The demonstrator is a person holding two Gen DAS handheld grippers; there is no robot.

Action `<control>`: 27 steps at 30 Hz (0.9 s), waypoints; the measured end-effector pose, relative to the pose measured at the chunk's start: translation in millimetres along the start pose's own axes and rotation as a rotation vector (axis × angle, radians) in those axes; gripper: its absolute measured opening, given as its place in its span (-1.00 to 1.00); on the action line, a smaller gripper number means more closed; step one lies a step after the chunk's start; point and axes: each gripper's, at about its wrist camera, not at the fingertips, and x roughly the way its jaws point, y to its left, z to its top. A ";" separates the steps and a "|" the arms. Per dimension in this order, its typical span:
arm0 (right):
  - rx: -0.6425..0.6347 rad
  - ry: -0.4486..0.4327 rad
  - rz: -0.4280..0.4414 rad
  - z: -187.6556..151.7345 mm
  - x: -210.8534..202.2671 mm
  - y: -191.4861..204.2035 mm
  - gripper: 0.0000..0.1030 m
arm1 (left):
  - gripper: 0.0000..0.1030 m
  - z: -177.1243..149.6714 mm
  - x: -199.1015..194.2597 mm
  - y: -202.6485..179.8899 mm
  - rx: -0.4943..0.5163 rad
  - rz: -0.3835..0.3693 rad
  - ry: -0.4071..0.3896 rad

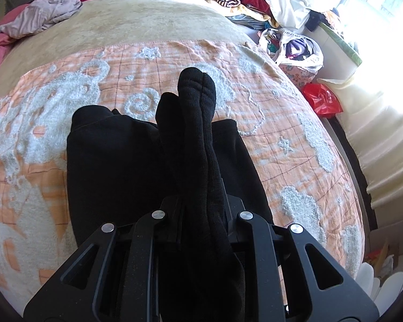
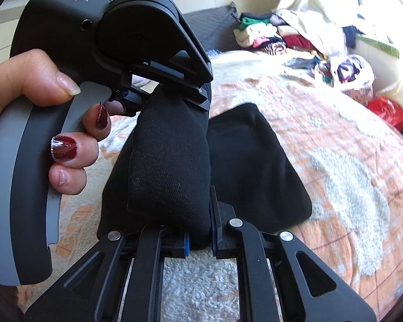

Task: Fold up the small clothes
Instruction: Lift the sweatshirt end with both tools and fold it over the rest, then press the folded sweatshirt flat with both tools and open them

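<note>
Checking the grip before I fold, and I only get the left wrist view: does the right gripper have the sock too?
Observer: Yes. The right gripper has its jaws shut on one end of the black sock.
Operator: How near are the two grippers to each other?
Observer: Near. The left gripper pinches the other end, with only a short, bunched span of sock between them.
Operator: What lies beneath the right one?
Observer: A white fluffy patch of the blanket.
</note>
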 end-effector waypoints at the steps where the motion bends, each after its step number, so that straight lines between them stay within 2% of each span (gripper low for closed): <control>1: 0.024 0.010 0.009 -1.0 1.5 -3.5 -0.81 | -0.76 -0.3 5.2 -1.1 0.000 0.002 0.010; 7: 0.095 0.041 0.037 0.1 10.1 -20.6 -0.81 | -0.62 -0.7 17.4 -7.5 0.020 -0.014 0.037; 10: 0.106 0.060 0.029 0.3 13.8 -28.0 -0.79 | -0.30 -1.4 11.4 -9.2 0.027 -0.074 0.033; 13: 0.167 0.087 0.031 -0.8 19.2 -41.7 -0.72 | -0.23 -2.8 -2.0 -3.4 0.010 -0.128 0.013; 14: 0.200 0.095 0.036 -0.8 18.7 -47.0 -0.63 | -0.23 -3.1 -9.8 1.7 -0.003 -0.141 -0.007; 16: 0.291 0.117 0.086 -1.9 18.7 -62.3 -0.57 | -0.23 -4.7 -27.7 16.4 -0.012 -0.154 -0.057; 19: 0.445 0.158 0.214 -1.9 20.3 -83.8 -0.43 | -0.23 -13.4 -43.9 48.4 -0.009 -0.034 -0.117; 22: 0.558 0.185 0.329 5.6 26.1 -101.1 -0.17 | -0.23 -30.8 -33.6 82.6 -0.031 0.051 -0.083; 24: 0.605 0.205 0.392 13.8 32.9 -108.7 0.06 | -0.23 -45.8 -24.5 94.3 -0.030 0.058 -0.067; 27: 0.602 0.221 0.424 36.9 44.1 -117.3 0.20 | -0.22 -60.5 -24.3 97.4 -0.028 0.040 -0.086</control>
